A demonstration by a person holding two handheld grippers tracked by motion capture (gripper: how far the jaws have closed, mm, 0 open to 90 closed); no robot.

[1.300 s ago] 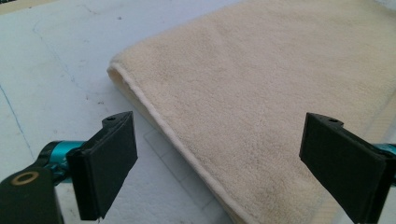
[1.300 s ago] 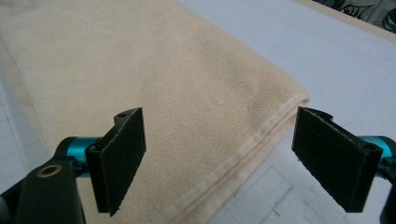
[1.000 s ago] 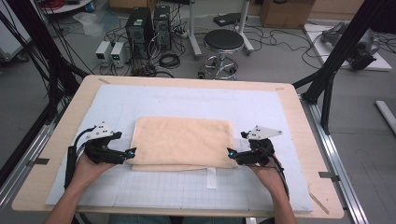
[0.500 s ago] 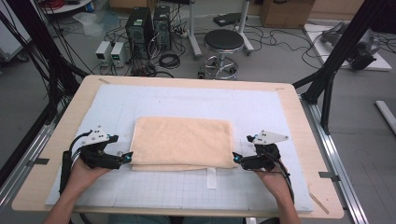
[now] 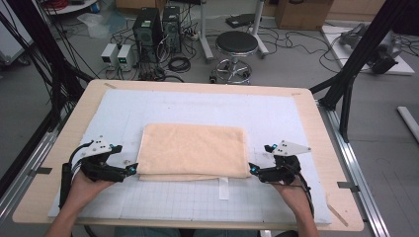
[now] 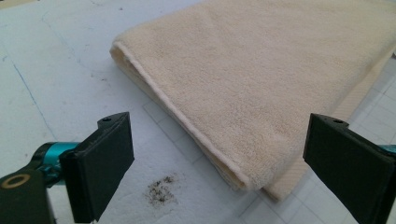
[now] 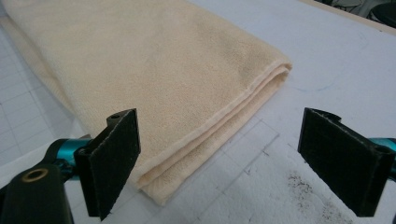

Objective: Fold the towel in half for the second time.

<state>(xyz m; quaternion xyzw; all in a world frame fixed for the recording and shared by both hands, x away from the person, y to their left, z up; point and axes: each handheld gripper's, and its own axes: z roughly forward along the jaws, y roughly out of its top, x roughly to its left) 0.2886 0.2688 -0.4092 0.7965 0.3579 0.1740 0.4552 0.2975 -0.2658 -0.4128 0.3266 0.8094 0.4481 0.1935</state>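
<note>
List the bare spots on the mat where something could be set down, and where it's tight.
Free: the wide band of white mat between the folded towel and the table's far edge, and the gridded strip between the towel and the near edge. Crowded: the towel's near corners, where the open left gripper and open right gripper sit close by.

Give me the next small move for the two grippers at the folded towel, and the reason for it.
Probably ease both grippers inward until each near corner of the folded towel sits between the jaws, then close. The left gripper and right gripper lie at the towel's two near corners with jaws wide open and nothing held; in each gripper view the corner lies just ahead of the pads.
</note>
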